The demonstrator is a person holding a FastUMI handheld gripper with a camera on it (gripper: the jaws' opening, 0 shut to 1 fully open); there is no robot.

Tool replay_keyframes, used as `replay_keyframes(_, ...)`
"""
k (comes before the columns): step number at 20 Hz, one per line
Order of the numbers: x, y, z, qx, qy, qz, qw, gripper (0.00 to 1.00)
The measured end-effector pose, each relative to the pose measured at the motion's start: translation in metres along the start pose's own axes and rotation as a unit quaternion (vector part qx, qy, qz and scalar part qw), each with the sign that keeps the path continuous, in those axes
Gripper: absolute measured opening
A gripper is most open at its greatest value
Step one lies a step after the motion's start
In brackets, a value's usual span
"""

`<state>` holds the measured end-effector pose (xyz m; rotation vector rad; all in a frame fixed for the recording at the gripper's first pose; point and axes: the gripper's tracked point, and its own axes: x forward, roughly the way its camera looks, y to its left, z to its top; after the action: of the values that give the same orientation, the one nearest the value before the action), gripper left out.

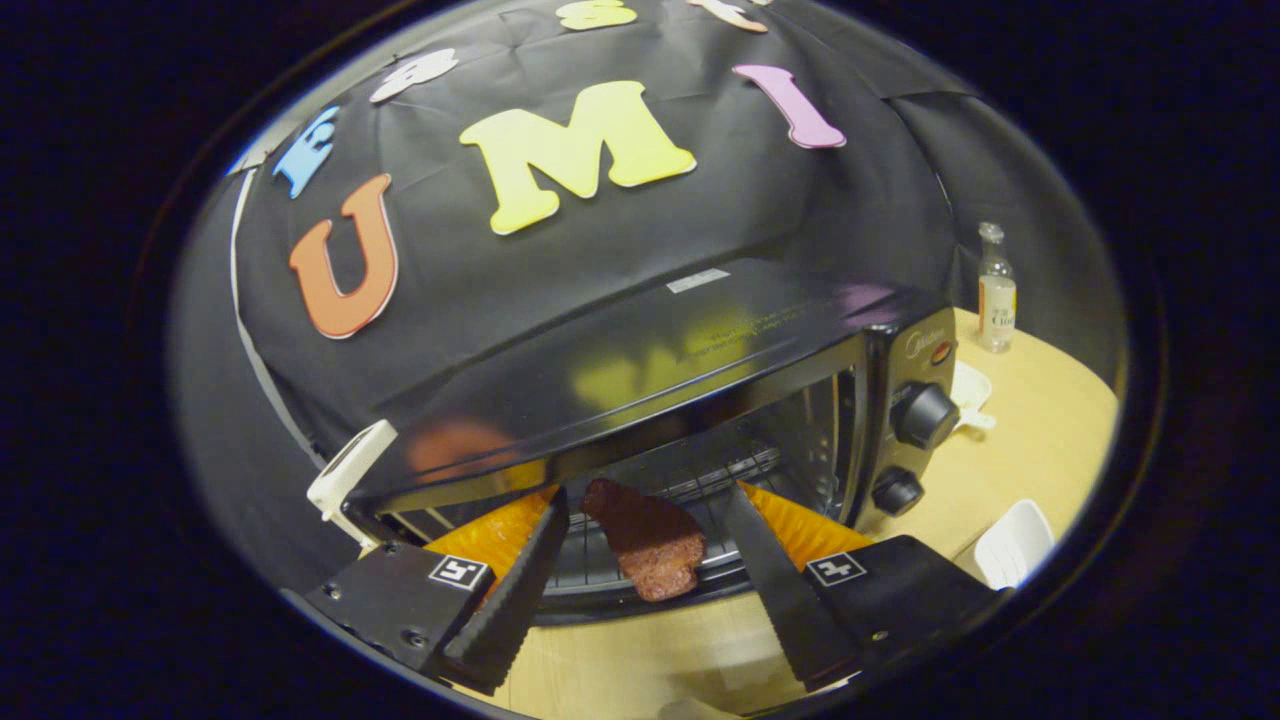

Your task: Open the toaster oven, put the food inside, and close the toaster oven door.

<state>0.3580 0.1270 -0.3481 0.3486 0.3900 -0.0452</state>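
Observation:
A black toaster oven [640,350] stands on the wooden table with its front open, so its wire rack [720,470] shows. On the rack lies a flat, reddish-brown piece of food [648,545], its near end reaching the oven's front edge. My gripper [645,498] is open; the black toothed fingers [520,580] stand either side of the food with gaps, tips at the oven mouth. The white door handle [348,478] shows just left of the left finger; the door itself is mostly hidden behind the fingers.
Two black knobs [925,415] sit on the oven's right panel. Beyond the oven, on the table [1040,450], stand a small clear bottle [996,290] and a white dish [970,392]. Another white object [1015,542] lies near the right finger.

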Motion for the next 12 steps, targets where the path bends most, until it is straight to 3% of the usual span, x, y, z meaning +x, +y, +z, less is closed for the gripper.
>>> replay_keyframes(6, -0.064, -0.006, 0.019, -0.061, 0.001, 0.015, 0.998, 1.00)
replay_keyframes(12, -0.132, -0.041, 0.026, -0.125, 0.003, -0.001, 0.992, 1.00)
